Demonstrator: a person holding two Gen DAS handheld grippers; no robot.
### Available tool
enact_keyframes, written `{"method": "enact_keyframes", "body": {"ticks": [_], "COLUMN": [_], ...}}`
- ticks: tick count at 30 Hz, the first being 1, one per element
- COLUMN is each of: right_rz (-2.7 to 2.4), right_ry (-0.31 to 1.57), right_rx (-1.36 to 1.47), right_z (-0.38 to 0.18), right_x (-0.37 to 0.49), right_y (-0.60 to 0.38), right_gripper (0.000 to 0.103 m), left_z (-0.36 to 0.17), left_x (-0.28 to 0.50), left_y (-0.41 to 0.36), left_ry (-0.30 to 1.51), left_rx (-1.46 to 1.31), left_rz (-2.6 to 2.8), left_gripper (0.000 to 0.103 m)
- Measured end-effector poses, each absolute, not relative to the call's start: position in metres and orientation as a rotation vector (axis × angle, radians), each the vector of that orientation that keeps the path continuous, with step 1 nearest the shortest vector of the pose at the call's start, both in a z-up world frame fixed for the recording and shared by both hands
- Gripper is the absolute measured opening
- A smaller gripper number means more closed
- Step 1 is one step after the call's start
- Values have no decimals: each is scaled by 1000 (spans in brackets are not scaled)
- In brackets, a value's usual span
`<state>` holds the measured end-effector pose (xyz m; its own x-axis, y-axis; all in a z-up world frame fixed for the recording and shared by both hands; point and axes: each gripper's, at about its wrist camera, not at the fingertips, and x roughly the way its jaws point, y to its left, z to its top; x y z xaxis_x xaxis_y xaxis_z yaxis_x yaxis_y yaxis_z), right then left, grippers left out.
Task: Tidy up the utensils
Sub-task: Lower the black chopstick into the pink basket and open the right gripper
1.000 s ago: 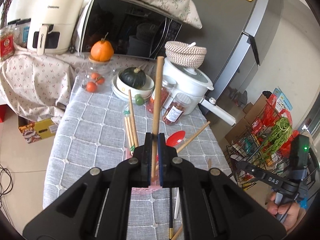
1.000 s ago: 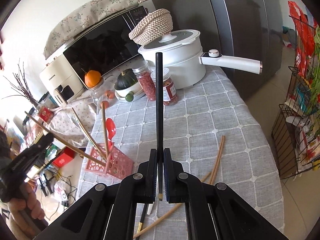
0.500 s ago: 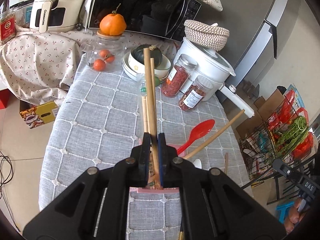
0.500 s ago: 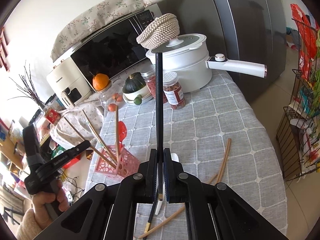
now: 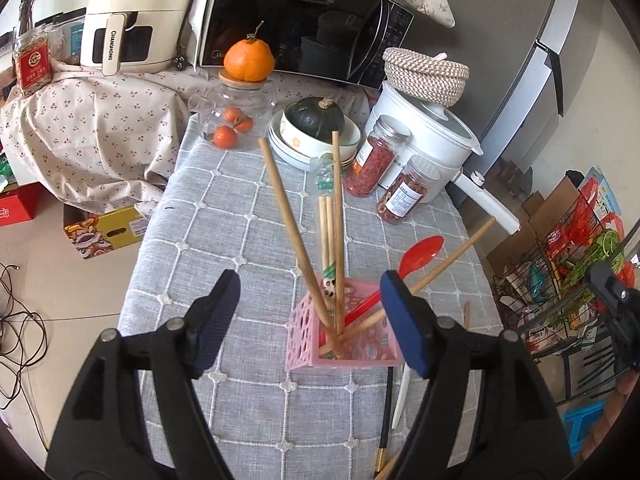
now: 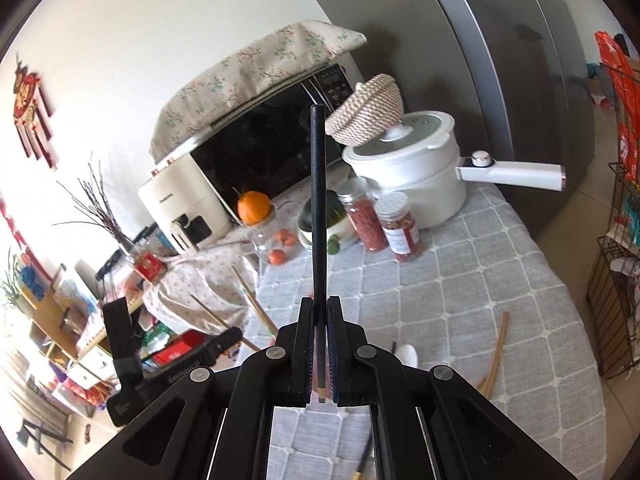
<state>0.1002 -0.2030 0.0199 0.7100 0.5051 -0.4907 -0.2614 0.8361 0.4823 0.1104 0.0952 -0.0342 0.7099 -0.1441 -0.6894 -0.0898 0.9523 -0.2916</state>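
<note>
A pink perforated utensil holder (image 5: 304,344) stands on the grey checked tablecloth (image 5: 224,216). It holds several wooden chopsticks (image 5: 286,216) and a red spoon (image 5: 420,254). My left gripper (image 5: 310,314) is open and empty, with the holder between its jaws. A black chopstick (image 5: 386,408) and a white utensil (image 5: 401,396) lie on the cloth just in front of the holder. My right gripper (image 6: 319,356) is shut on a black chopstick (image 6: 318,208) that points up and away. Wooden chopsticks (image 6: 496,354) lie on the cloth at its right.
At the back of the table stand a white pot (image 5: 428,136), two jars (image 5: 404,196), stacked bowls with a green squash (image 5: 314,124) and a glass jar with oranges (image 5: 236,116). A microwave (image 5: 304,28) and an air fryer (image 5: 132,24) stand behind. A wire rack (image 5: 560,280) is at the right.
My left gripper has opened and let go of a wooden chopstick, which now stands in the pink holder. My right gripper has risen and tilted with the black chopstick still in it.
</note>
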Motion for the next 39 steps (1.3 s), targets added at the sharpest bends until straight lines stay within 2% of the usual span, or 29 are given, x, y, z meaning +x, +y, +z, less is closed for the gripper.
{"method": "enact_keyframes", "body": {"ticks": [5,21,30,35,39], "right_rz": [465,474,450,454,450], "right_ry": [629,618,700,706,706], "right_rx": [410,384,329,336,375], "right_z": [21,-13,-46,-44,-40], "right_x": [105,125,131,131,130], "right_y": [-183,-118,-95,-100,-115], "right_gripper": [6,6,7,13,33], "left_z": [-31,-44,-49,-51,-53], "left_x": [95,83,84,83,85], "left_y": [100,119,114,108,104], "left_ry": [789,854,876,883,895], "left_rx": [-253,-219,-198,-183,-176], "left_rz": [-19,-29,-36,-42,-49], "left_gripper": [80,80,80,80,80]}}
